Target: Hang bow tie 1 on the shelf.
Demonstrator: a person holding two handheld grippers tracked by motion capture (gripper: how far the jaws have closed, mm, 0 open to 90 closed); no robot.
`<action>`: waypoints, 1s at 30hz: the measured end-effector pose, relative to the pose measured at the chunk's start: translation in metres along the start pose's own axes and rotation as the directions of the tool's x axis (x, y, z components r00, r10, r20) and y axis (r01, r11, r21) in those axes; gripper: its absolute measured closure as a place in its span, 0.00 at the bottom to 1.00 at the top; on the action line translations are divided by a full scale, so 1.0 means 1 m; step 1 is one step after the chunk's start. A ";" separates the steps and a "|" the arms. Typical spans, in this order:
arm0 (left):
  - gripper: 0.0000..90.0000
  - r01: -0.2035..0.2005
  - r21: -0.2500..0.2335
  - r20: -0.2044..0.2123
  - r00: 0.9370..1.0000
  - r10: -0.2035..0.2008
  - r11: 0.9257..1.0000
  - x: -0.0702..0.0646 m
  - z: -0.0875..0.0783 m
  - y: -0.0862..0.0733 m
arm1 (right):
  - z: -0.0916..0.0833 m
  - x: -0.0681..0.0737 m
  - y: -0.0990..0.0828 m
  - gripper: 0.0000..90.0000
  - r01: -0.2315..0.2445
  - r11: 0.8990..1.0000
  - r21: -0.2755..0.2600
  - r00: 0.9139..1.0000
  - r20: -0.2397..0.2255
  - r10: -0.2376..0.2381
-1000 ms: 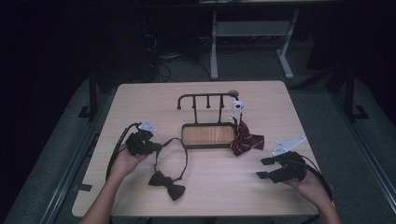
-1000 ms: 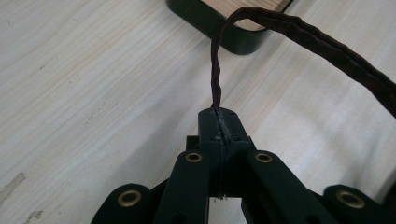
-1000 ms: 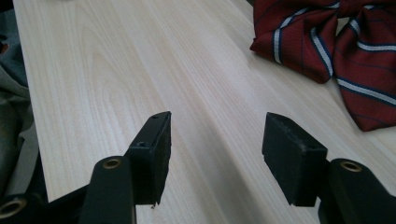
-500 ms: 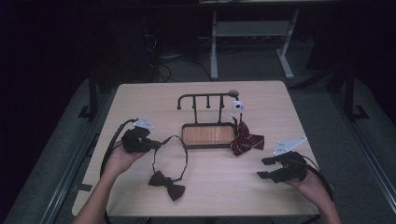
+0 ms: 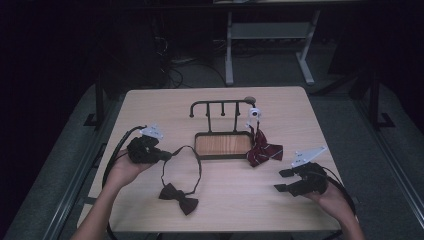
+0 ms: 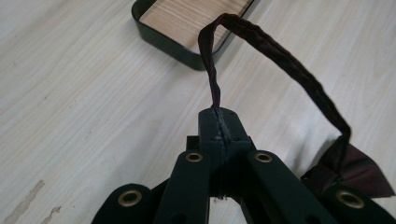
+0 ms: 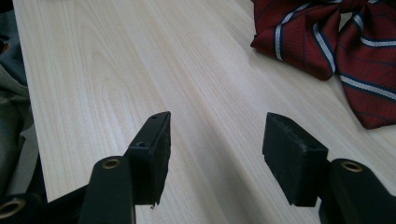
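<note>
A dark maroon bow tie point(image 5: 179, 198) lies near the table's front, its neck strap point(image 5: 182, 160) looping up toward the stand. My left gripper point(image 5: 165, 155) is shut on that strap point(image 6: 271, 51), pinched between the jaw tips point(image 6: 219, 128), and holds it slightly above the table. A red striped bow tie point(image 5: 262, 151) lies beside the stand's tray, its strap hanging from a hook. It also shows at the top right of the right gripper view as the red striped bow tie point(image 7: 336, 42). My right gripper point(image 5: 282, 180) rests at the right front, open, with bare tabletop between its fingers point(image 7: 152, 149).
A black hook stand point(image 5: 220, 106) with a wood-floored tray point(image 5: 200, 152) sits mid-table. A small white round object point(image 5: 253, 113) hangs at the stand's right end. The table's right edge lies close to my right hand. Dark floor and a white frame point(image 5: 230, 45) lie beyond.
My left gripper has risen a little with the strap in it, lifting the loop. The right gripper has stayed where it was.
</note>
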State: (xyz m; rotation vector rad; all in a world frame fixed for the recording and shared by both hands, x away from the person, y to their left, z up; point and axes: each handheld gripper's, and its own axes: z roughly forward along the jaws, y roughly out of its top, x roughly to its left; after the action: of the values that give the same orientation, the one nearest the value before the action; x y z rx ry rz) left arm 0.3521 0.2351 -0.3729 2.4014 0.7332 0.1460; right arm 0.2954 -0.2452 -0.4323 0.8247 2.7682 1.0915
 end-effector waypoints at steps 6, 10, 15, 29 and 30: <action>1.00 -0.011 0.012 0.008 1.000 0.011 1.000 0.001 -0.006 0.002 | 0.000 0.000 0.000 0.46 -0.007 1.000 0.001 1.000 0.001 0.007; 1.00 -0.021 0.023 0.012 1.000 0.021 1.000 0.001 -0.008 0.003 | 0.000 -0.001 -0.001 0.45 -0.009 1.000 0.000 1.000 0.000 0.009; 1.00 -0.026 0.020 0.020 0.999 0.026 0.999 0.000 -0.012 0.006 | 0.000 -0.001 -0.001 0.45 -0.012 1.000 0.006 1.000 0.002 0.012; 1.00 -0.052 0.014 0.038 0.998 0.052 0.999 -0.006 -0.025 0.013 | 0.000 -0.004 -0.001 0.45 -0.028 1.000 0.004 1.000 0.007 0.028; 1.00 -0.052 0.014 0.038 0.998 0.052 0.999 -0.006 -0.025 0.013 | 0.000 -0.004 -0.001 0.45 -0.028 1.000 0.004 1.000 0.007 0.028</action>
State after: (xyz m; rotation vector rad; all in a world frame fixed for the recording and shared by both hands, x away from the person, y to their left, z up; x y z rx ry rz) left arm 0.3465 0.2364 -0.3447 2.4323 0.6572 0.1166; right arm 0.2979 -0.2479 -0.4333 0.8685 2.7617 1.0860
